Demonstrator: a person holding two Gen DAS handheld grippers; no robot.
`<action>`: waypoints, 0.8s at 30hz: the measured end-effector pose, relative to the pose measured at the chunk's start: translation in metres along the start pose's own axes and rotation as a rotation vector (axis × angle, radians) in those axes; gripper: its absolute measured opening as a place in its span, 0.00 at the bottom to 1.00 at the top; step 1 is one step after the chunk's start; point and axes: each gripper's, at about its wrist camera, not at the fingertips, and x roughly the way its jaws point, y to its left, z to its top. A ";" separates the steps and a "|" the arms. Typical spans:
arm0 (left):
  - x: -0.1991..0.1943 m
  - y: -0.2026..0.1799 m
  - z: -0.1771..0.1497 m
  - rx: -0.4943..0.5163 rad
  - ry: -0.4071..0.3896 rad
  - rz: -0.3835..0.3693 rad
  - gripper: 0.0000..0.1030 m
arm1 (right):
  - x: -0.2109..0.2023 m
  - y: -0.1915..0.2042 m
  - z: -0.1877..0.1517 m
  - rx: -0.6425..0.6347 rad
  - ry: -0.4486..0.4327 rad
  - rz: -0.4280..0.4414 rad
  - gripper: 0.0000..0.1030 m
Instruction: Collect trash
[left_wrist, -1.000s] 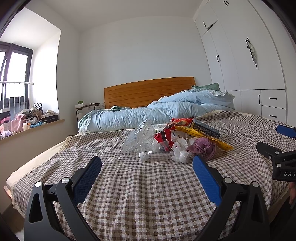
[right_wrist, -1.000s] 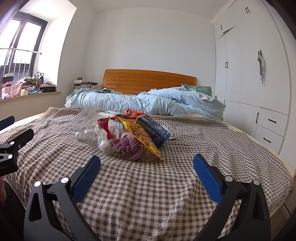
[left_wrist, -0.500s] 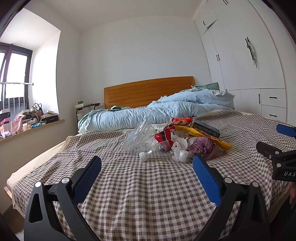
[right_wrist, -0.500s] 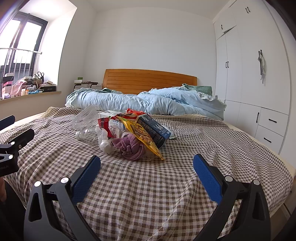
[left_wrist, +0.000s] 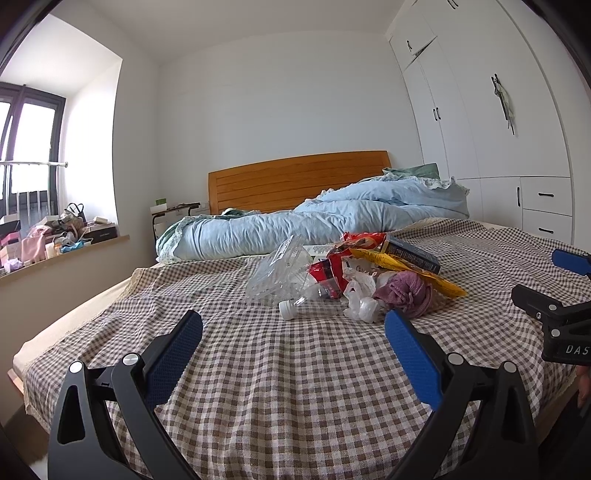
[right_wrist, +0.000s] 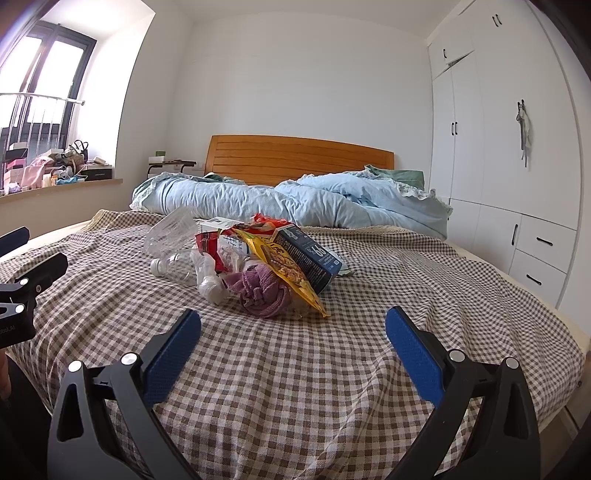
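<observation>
**Trash heap on bed, both grippers empty**

My left gripper (left_wrist: 293, 328): jaws wide, holding nothing. My right gripper (right_wrist: 293, 328): jaws wide, holding nothing. Both hang over the checked bedspread (right_wrist: 295, 369). Ahead, apart from them, the trash pile (right_wrist: 258, 266): clear bottle (left_wrist: 295, 306), purple cloth (right_wrist: 262, 291), yellow wrapper (right_wrist: 291, 273), blue box (right_wrist: 314, 254). Beyond it, a blue quilt (left_wrist: 314, 225).

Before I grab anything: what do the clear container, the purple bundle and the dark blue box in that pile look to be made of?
Clear container: thin rigid plastic, glossy, see-through with ribs and glints. Purple bundle: soft cloth, matt, seemingly ribbed knit, crumpled in folds; what garment is unclear. Dark blue box: probably printed cardboard, with flat faces, sharp edges, slight sheen.
</observation>
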 end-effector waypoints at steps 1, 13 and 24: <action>0.000 0.000 0.000 0.002 0.000 0.002 0.93 | 0.001 -0.002 0.000 0.002 0.003 0.000 0.93; 0.012 -0.002 0.002 0.019 0.030 0.023 0.93 | 0.010 -0.009 0.003 0.050 0.063 0.034 0.93; 0.039 -0.006 0.010 0.028 0.084 -0.062 0.93 | 0.041 -0.004 0.021 0.059 0.133 0.092 0.93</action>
